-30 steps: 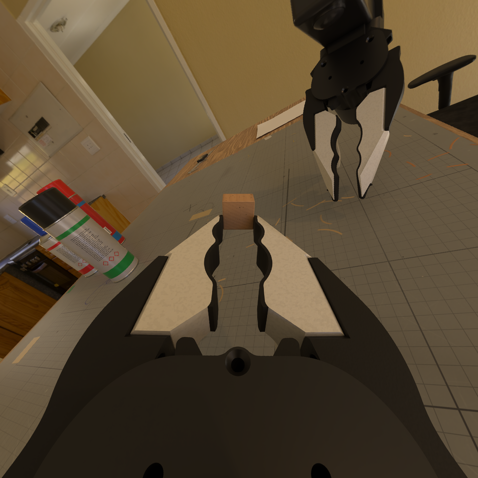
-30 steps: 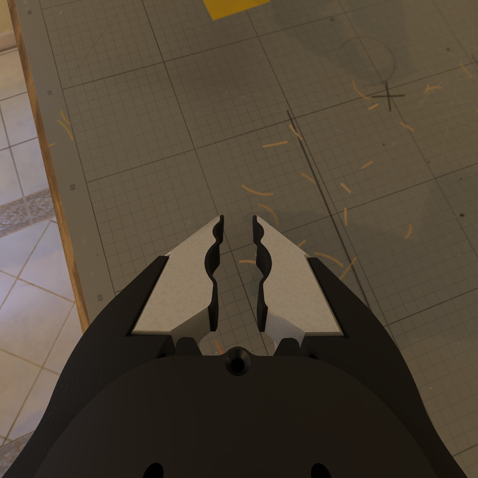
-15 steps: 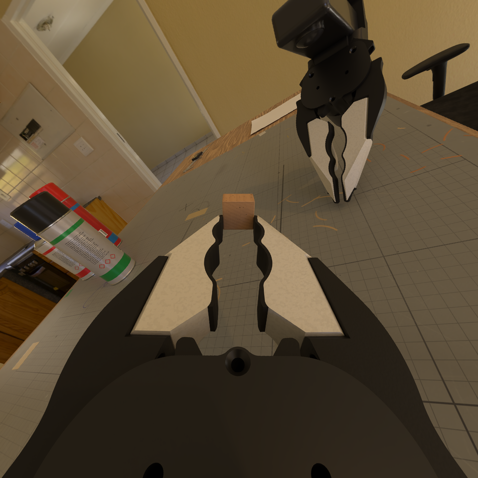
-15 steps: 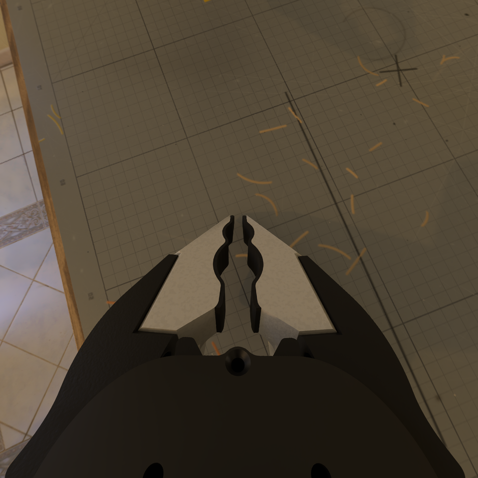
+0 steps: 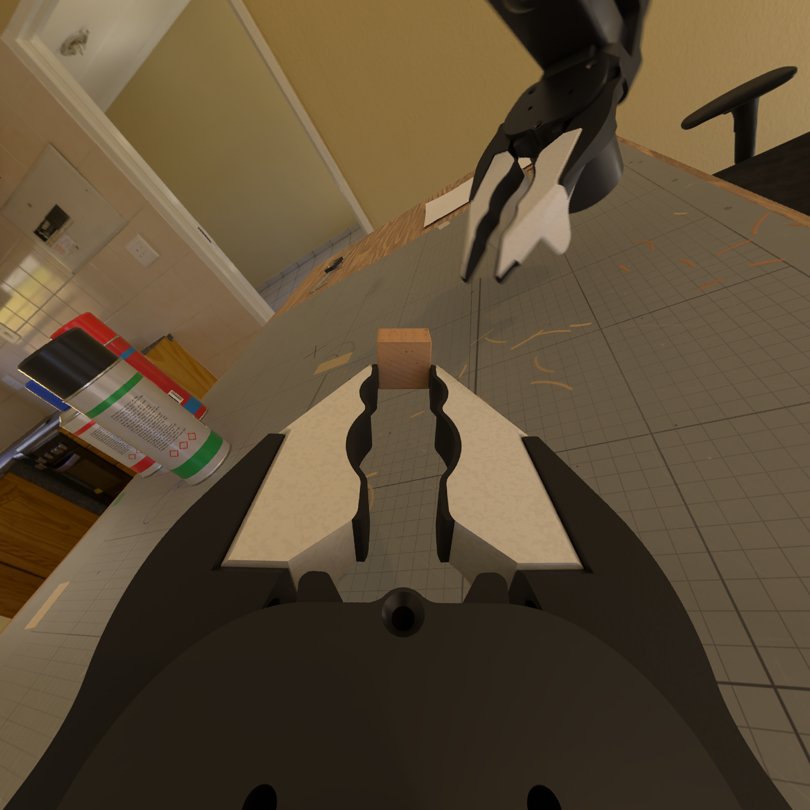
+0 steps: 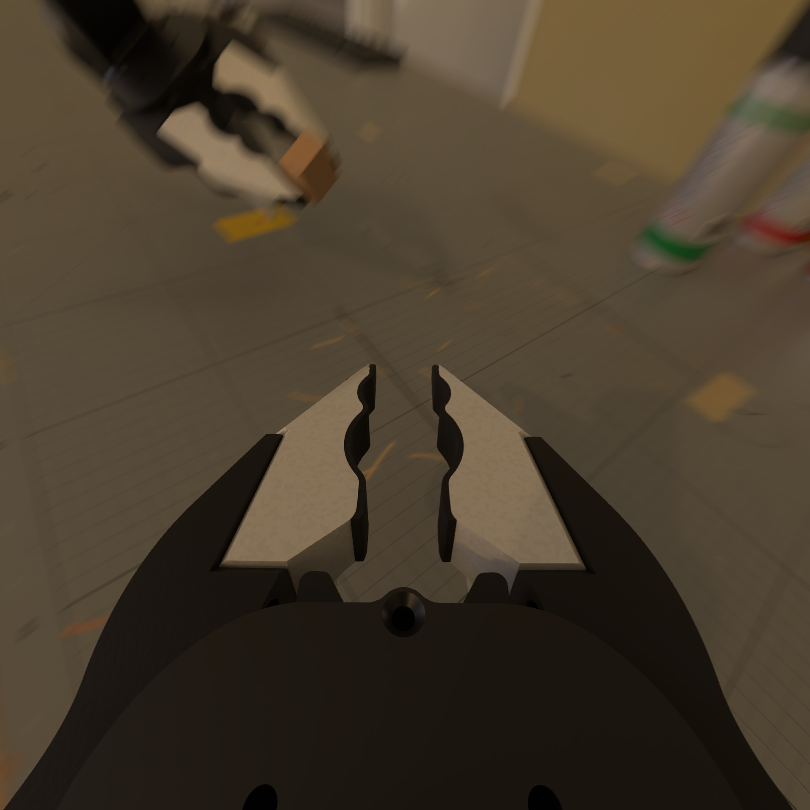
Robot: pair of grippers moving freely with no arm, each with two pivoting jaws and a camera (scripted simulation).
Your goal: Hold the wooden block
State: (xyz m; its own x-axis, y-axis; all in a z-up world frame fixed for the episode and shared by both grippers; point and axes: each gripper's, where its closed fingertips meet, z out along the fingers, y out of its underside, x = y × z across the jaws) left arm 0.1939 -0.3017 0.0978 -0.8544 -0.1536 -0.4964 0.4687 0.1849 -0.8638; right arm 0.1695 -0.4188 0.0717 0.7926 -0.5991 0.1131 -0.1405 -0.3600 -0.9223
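A small wooden block (image 5: 403, 359) sits between the fingertips of my left gripper (image 5: 403, 372), which is shut on it. The block is held over the grey cutting mat (image 5: 613, 438). My right gripper (image 5: 482, 277) hangs above the mat to the far right of the block, tips pointing down and tilted. In the right wrist view my right gripper (image 6: 403, 370) is open and empty. That view is blurred. It shows the block (image 6: 309, 164) at the upper left, in the left gripper's fingers (image 6: 245, 171).
Spray cans (image 5: 144, 425) stand at the mat's left edge, a silver one with green bands in front and a red one (image 5: 131, 364) behind; they also show in the right wrist view (image 6: 719, 175). A black office chair (image 5: 740, 114) is far right. Yellow tape (image 6: 254, 221) lies under the block.
My right gripper narrowed, then opened again, rose and tilted from looking down at the mat to facing the block. My left gripper kept its hold on the block.
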